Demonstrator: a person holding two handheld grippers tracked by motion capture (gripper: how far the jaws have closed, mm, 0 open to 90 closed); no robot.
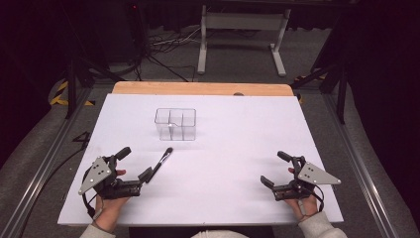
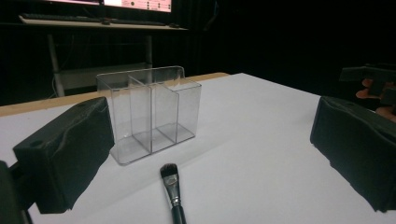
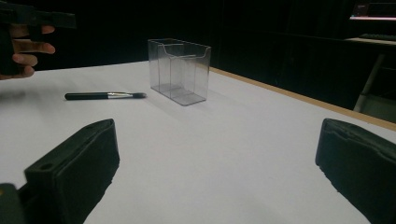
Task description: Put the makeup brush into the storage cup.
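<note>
I have both hands low at the near edge of the white surface (image 1: 223, 129), one at each corner, forearms coming in from below. My left hand (image 1: 110, 206) grips its tool from underneath with the grey plate tilted up and outward; the left claw (image 1: 133, 163) points forward and toward the middle, its two black jaws standing wide apart with nothing between them. My right hand (image 1: 305, 204) mirrors that pose at the far side, and the right claw (image 1: 276, 168) points inward toward the centre, jaws likewise spread and empty.

A small black-handled brush (image 1: 161, 161) lies flat on the surface just ahead of the left claw, its handle end close to the inner jaw, though I cannot tell whether they touch. Its bristle tip points toward the clear plastic organizer (image 1: 176, 124). In the left gripper view the brush (image 2: 171, 189) runs up between the jaws, bristles stopping short of the organizer (image 2: 149, 112), which stands upright and is split by clear dividers into compartments, all of them bare. From the right gripper view the brush (image 3: 105, 95) lies sideways beside the organizer (image 3: 180, 70), the two apart, with my left hand (image 3: 25, 49) at the upper left.
</note>
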